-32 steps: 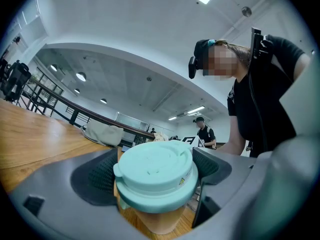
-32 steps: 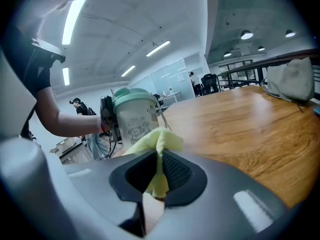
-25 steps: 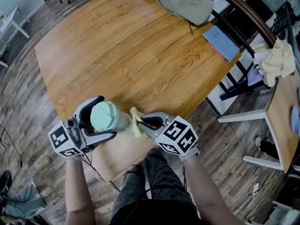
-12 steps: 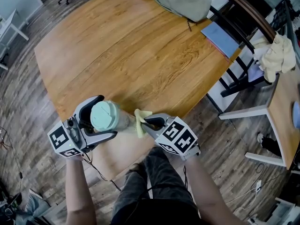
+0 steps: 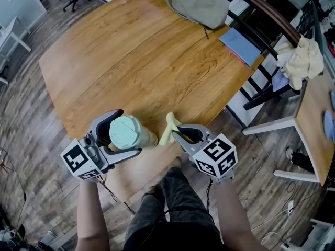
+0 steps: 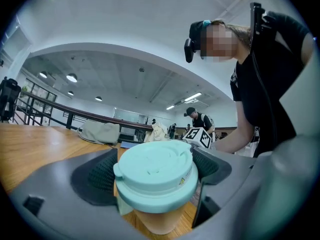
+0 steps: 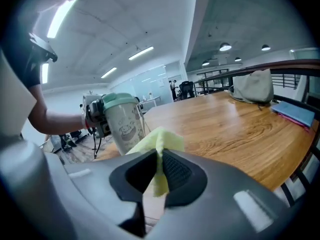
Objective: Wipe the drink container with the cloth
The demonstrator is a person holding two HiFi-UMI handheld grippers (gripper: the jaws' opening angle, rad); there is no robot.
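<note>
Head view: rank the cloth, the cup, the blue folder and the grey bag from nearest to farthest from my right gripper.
1. cloth: pinched in the jaws of the right gripper.
2. cup: just to its left, at the table's near edge.
3. blue folder: at the table's far right edge.
4. grey bag: at the far edge, beyond the folder.
</note>
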